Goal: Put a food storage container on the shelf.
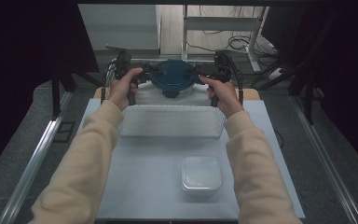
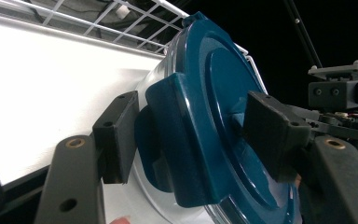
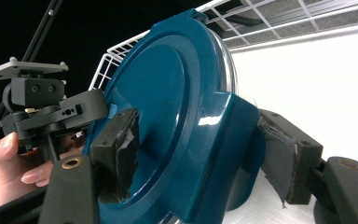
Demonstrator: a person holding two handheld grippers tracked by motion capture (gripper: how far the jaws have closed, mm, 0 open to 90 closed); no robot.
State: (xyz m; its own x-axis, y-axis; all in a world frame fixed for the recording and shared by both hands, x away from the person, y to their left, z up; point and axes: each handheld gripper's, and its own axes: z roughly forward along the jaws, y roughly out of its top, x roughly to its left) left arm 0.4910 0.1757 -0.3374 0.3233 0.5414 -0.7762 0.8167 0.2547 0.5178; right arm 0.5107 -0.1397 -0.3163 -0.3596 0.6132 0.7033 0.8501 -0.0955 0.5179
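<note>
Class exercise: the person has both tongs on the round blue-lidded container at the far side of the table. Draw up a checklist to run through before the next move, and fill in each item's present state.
1. Left tongs straddle a side clip of the blue lid: ok.
2. Right tongs straddle the opposite clip: ok.
3. Pads pressing firmly enough to hold: cannot tell.
4. Container level between the two hands in the high view: ok.
5. Wire rack lies right in front of the container, in any path toward the person: not ok.
6. Clear square box sits well away, near the front edge: ok.

Cream sleeves (image 1: 91, 154); black, screw-studded tongs (image 2: 191, 135).
</note>
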